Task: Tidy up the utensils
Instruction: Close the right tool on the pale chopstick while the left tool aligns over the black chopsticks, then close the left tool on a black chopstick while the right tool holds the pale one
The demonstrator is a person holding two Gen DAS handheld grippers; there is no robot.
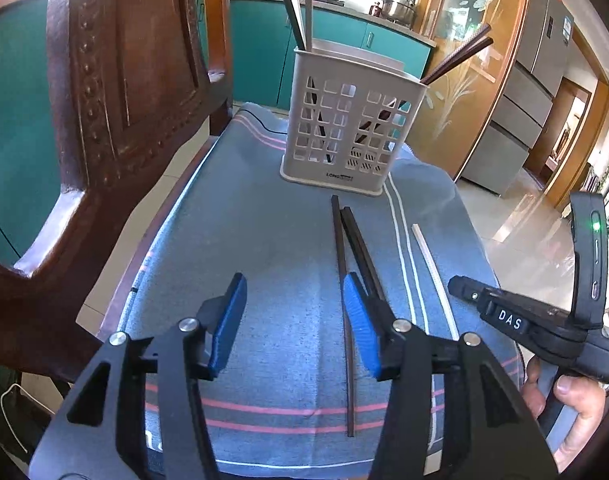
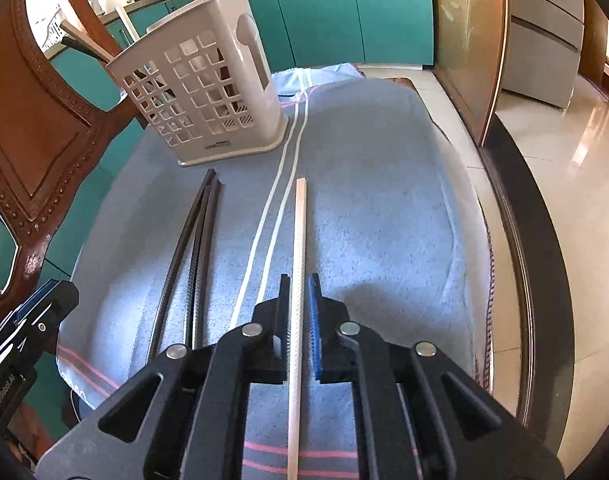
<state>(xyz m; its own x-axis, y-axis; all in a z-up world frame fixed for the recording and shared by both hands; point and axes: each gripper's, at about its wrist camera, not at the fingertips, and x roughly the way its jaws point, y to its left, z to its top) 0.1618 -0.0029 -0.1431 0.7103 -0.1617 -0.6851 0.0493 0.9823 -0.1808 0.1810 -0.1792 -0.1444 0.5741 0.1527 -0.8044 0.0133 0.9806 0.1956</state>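
Observation:
A white slotted utensil holder (image 1: 344, 128) (image 2: 208, 92) stands at the far end of a blue striped towel (image 1: 264, 220) (image 2: 384, 200), with several chopsticks standing in it. Two dark chopsticks (image 1: 340, 248) (image 2: 200, 240) lie on the towel in front of it. My left gripper (image 1: 295, 286) hangs open above their near ends; one runs under the gap beside the right pad, untouched. My right gripper (image 2: 299, 284) is shut on a white chopstick (image 2: 298, 220) (image 1: 432, 272), which points toward the holder. Whether it is off the towel I cannot tell.
A carved wooden chair back (image 1: 104, 120) (image 2: 36, 140) rises close on the left. The towel drops off at its right edge to a tiled floor (image 2: 564, 160). Teal cabinets (image 2: 324, 12) and a fridge (image 1: 544, 60) stand behind. A hand (image 1: 572, 396) holds the right gripper's body.

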